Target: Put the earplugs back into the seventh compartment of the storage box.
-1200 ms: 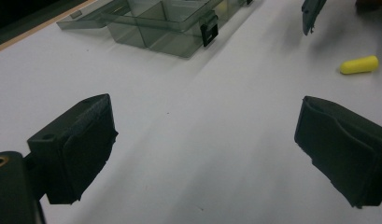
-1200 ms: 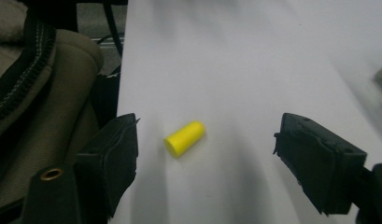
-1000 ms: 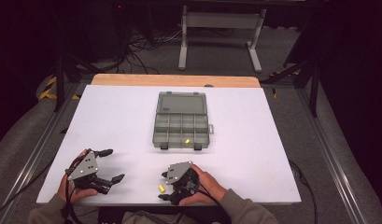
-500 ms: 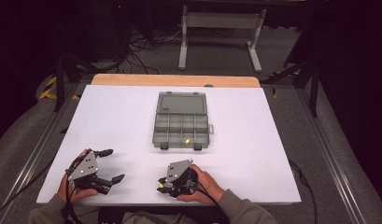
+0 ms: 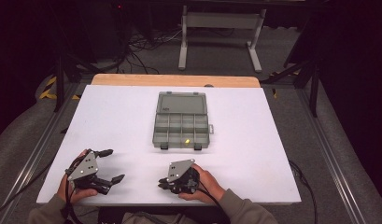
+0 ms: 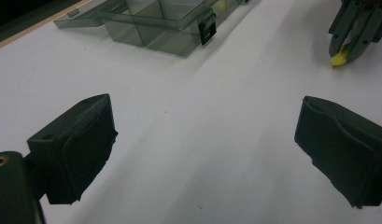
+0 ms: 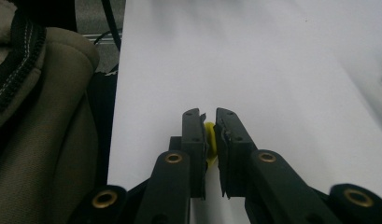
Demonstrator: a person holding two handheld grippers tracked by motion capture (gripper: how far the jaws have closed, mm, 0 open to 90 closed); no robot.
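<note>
A small yellow piece (image 7: 210,140) lies on the white table between the jaws of my right gripper (image 7: 208,114). Those jaws have just been closing, and their pads now press on the piece. In the left gripper view the same piece (image 6: 339,58) pokes out under the right gripper (image 6: 350,42). In the high view the right gripper (image 5: 163,185) rests near the table's front edge, pointing left. My left gripper (image 5: 114,164) sits at the front left, open, with bare table between its pads (image 6: 86,140). A grey compartment box (image 5: 181,121) lies open at mid-table, with another yellow piece (image 5: 186,140) in a front compartment.
The box's latches face the front edge (image 6: 206,32). The white table top (image 5: 114,116) ends close behind both hands. A sleeve (image 7: 34,116) lies left of the right gripper's jaws. Cables and a metal stand (image 5: 216,28) are on the floor beyond the table.
The right gripper's jaws have closed onto the yellow piece that lay just left of it. Both hands have stayed where they were, and the left gripper is unchanged.
</note>
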